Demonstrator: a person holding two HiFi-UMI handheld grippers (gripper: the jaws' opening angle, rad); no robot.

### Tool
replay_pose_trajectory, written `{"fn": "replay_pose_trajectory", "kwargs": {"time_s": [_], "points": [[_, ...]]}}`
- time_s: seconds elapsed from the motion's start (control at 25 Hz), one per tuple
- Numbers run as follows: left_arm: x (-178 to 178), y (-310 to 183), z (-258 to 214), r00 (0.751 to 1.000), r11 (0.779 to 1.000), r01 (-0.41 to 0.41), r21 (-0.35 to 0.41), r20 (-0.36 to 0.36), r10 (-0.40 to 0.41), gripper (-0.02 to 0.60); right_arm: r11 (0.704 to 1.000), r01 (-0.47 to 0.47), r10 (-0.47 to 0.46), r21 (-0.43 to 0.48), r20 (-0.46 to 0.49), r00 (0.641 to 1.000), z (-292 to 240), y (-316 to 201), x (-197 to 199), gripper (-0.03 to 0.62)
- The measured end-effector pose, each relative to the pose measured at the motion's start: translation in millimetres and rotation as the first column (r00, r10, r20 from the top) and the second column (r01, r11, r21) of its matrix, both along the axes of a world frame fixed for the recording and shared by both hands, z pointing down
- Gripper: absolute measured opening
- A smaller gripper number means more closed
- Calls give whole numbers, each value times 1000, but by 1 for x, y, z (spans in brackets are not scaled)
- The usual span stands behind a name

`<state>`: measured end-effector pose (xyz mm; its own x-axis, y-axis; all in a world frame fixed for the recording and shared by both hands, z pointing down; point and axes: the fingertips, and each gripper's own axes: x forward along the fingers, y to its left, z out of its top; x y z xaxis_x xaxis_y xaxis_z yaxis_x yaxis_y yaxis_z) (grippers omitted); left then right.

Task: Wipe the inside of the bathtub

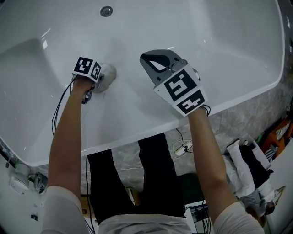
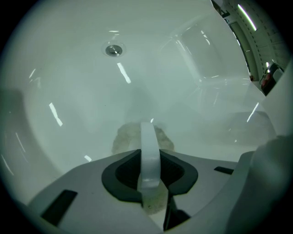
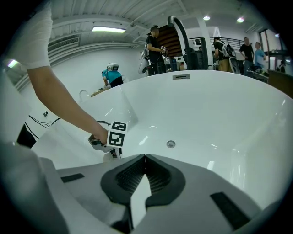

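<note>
Here, in the head view, the left gripper (image 1: 101,78) presses a pale cloth (image 1: 108,72) against the sloping inner wall of the white bathtub (image 1: 219,55), below the drain (image 1: 106,11), while the right gripper (image 1: 149,58) hangs over the basin just beside it, touching nothing. In the left gripper view the jaws are clamped on the cloth (image 2: 123,137), which bunches out past their tips onto the tub surface, with the drain (image 2: 113,49) farther up. In the right gripper view the jaws are closed together with nothing between them, pointing across the tub toward the left gripper (image 3: 107,145) and the drain (image 3: 170,144).
</note>
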<state>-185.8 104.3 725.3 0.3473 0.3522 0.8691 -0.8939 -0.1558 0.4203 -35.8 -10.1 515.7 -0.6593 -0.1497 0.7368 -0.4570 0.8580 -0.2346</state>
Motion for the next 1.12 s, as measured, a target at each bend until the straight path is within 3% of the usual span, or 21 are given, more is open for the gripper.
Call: {"fn": "replay_pose_trajectory", "kwargs": {"time_s": [0.44, 1.12], "points": [[76, -31, 21, 999, 1000, -3, -7, -49, 2, 100, 1000, 11, -11, -20, -7, 1000, 28, -21, 45, 20], [203, -87, 16, 990, 999, -43, 17, -132, 45, 100, 998, -49, 51, 38, -39, 998, 11, -75, 158, 20]]}}
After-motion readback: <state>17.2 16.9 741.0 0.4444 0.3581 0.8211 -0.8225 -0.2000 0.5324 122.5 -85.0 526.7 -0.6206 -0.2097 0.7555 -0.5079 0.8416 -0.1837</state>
